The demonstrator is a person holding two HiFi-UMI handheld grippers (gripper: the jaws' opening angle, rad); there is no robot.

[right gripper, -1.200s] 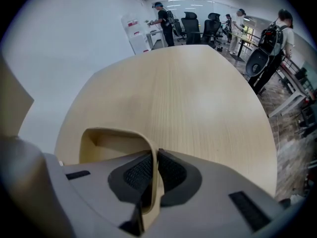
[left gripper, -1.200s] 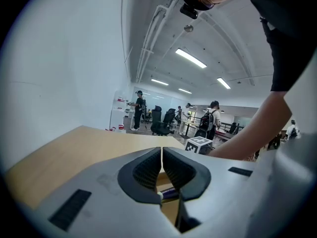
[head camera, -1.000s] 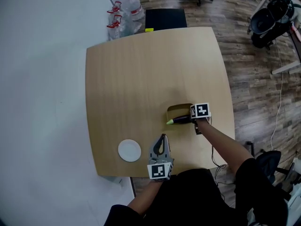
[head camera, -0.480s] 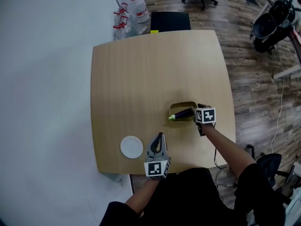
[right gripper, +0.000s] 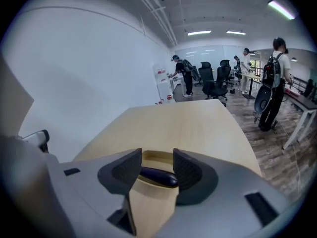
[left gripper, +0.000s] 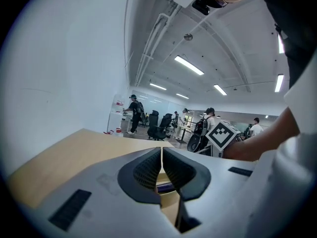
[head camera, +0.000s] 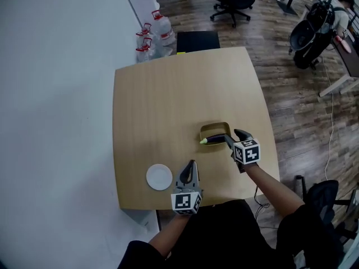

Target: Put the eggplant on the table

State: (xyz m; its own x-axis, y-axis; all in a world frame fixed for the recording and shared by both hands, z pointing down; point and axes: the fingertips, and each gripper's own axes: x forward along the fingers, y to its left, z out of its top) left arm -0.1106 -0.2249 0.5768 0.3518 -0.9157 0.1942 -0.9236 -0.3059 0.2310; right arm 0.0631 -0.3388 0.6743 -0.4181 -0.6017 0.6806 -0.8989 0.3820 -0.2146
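Right tongs point(head camera: 234, 136) opening above eggplant point(head camera: 215, 140), not touching. Eggplant lies across tray point(head camera: 214, 126), off bare worktop point(head camera: 168, 100). Left tongs point(head camera: 192, 165) pressed together, empty. Looks like pickup stage; next: descend, pinch, lift clear.

Behind one jaw of my right gripper point(right gripper: 156, 157) the green tip of the eggplant point(right gripper: 158, 176) is hidden, and the pressed-together jaws of my left gripper point(left gripper: 162, 152) cover all but a dark sliver of it.

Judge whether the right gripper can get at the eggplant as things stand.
Probably yes: the right gripper, jaws opening and empty, hangs close by the eggplant in its tray, nothing between.
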